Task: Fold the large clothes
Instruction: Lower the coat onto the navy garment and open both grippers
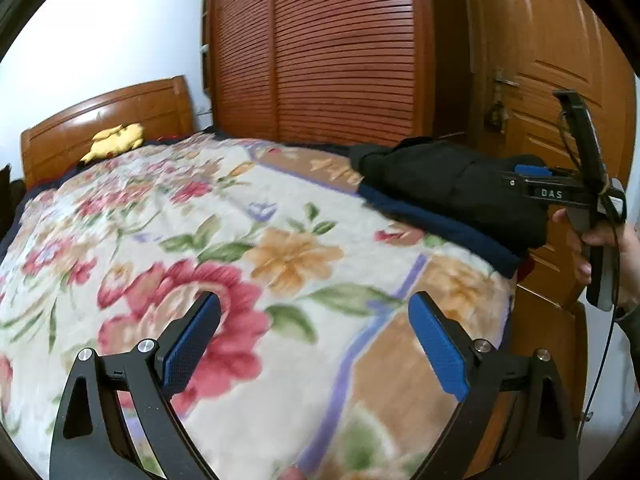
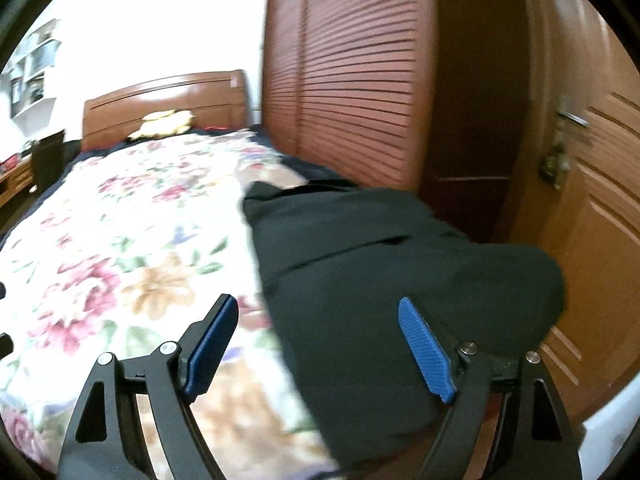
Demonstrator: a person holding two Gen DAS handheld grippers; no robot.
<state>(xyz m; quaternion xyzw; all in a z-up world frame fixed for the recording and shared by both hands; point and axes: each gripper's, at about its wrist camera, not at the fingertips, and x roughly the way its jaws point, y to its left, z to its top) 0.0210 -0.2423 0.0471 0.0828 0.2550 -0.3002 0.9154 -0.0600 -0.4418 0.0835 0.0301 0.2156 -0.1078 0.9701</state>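
Observation:
A folded black garment point(image 1: 448, 184) lies on a dark blue garment point(image 1: 440, 228) at the right edge of the bed. It fills the right of the right wrist view point(image 2: 380, 288). My left gripper point(image 1: 316, 320) is open and empty above the floral blanket point(image 1: 200, 240), well left of the clothes. My right gripper point(image 2: 320, 324) is open and empty, hovering just over the near part of the black garment. In the left wrist view the right gripper point(image 1: 532, 178) shows from the side, held by a hand at the pile's right end.
The floral blanket point(image 2: 120, 260) covers the bed. A wooden headboard point(image 1: 108, 120) with a yellow soft toy point(image 1: 116, 140) is at the far end. A slatted wardrobe point(image 1: 340, 48) and a wooden door point(image 1: 560, 80) stand close on the right.

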